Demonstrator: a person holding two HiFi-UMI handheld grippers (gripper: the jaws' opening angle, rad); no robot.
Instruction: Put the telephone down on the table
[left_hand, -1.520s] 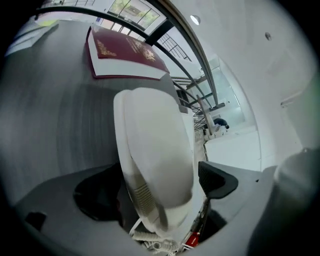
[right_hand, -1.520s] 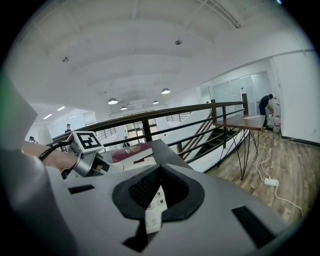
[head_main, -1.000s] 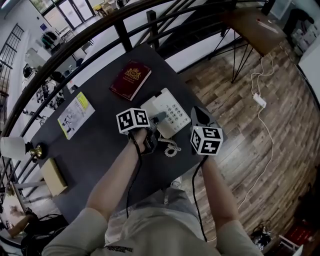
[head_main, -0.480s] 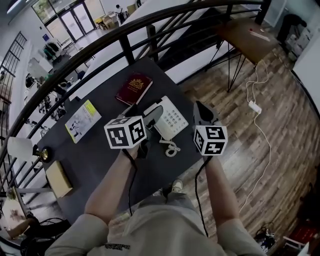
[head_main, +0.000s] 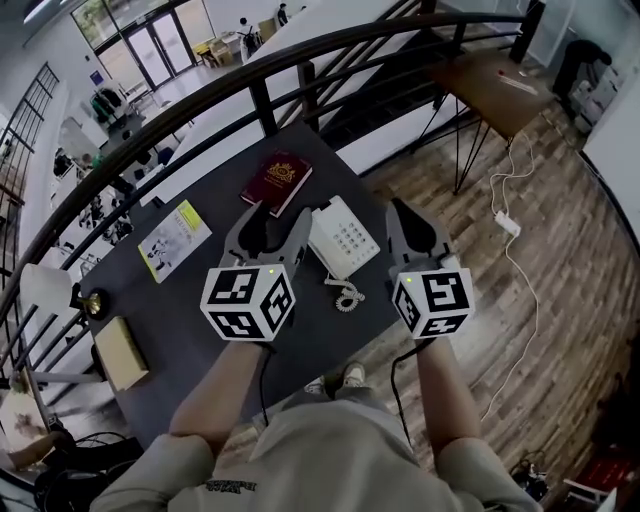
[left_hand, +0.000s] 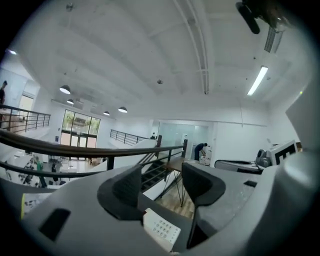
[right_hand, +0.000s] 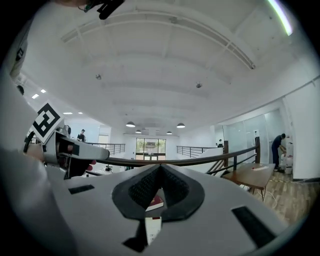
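On the dark table (head_main: 170, 300), toward its right side, the telephone (head_main: 345, 235) sat flat, keypad up, w/ its coiled cord (head_main: 346, 296) curled on the top just in front of it. Nothing touched it; both tools were well above it & clear. Judging from that, the task looked done: phone down, resting on its own. All that seemed left was to take the hands away. Whether the handset was seated square in its cradle couldn't be made out.

The left gripper (head_main: 275, 215) was released. Its jaws stood apart w/ nothing btwn them, though they'd just been closing partway. In the left gripper view the phone's keypad showed far below through the gap, not in it. The right gripper (head_main: 398, 212) was clenched & empty, pads meeting at the tips. The slit beneath them showed only a bit of the red book (head_main: 278, 181) & a sliver of the phone, both down on the table.

Pose: both tools were held up high, close to the head cam, jaws pointing away from the person & approx level. Each gripper view took in the ceiling (left_hand: 150, 50) and the railing (left_hand: 86, 150) more than the tabletop. The left forearm (head_main: 215, 385) & right forearm (head_main: 440, 395) ran up from the body roughly parallel, w/ the phone below and btwn the two tools. Elsewhere on the table, well apart from the phone, lay a leaflet (head_main: 175, 238), a tan box (head_main: 122, 352) & a desk lamp (head_main: 40, 290).
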